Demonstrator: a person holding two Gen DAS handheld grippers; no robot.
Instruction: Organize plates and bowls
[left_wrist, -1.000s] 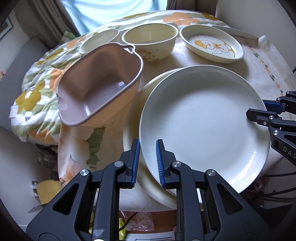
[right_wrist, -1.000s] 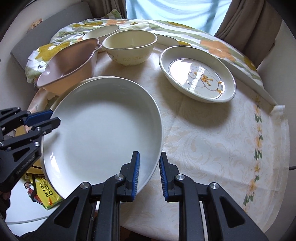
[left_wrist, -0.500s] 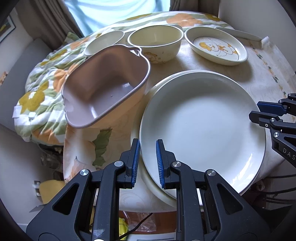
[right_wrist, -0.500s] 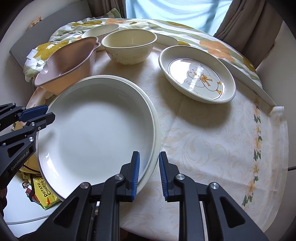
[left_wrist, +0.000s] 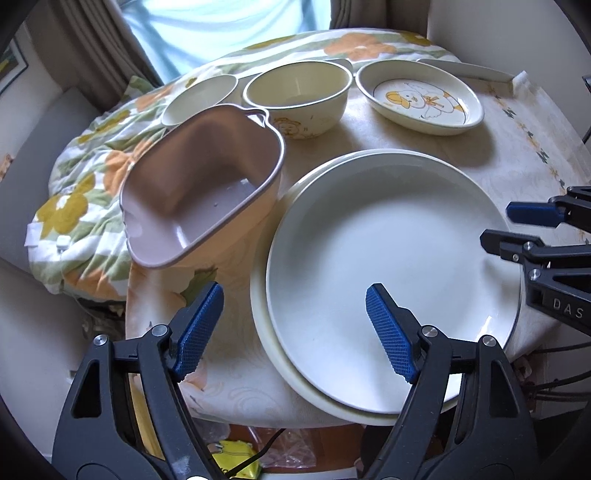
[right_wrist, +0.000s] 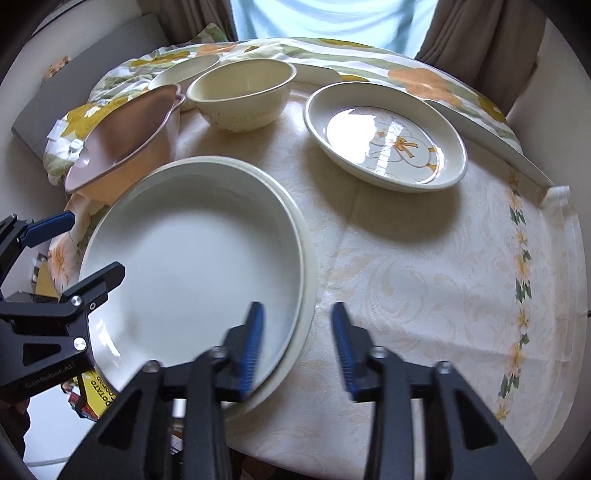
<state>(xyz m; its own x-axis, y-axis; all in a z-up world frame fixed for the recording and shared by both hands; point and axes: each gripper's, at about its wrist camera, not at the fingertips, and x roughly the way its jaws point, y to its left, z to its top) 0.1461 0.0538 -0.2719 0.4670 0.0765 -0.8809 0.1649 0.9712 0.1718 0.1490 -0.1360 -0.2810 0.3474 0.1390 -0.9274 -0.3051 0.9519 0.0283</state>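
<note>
The top plate (left_wrist: 391, 266) rests on a second plate (left_wrist: 260, 317) on the bench (right_wrist: 424, 280). Both the left gripper (left_wrist: 295, 328) and the right gripper (right_wrist: 297, 347) have jaws opening, straddling the plates' rims without pressing them.

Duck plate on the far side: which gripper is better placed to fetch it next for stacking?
Probably right. The duck plate lies ahead of the right gripper across bare tablecloth; the left gripper, jaws opening, would cross the stacked white plates.

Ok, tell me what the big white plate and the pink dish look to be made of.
White plate: likely glazed ceramic, given its glossy surface with sharp window glints near the rim. Pink dish: looks like matte plastic or melamine, with a soft dull sheen and a thin moulded rim with a handle tab; stoneware cannot be ruled out.
</note>
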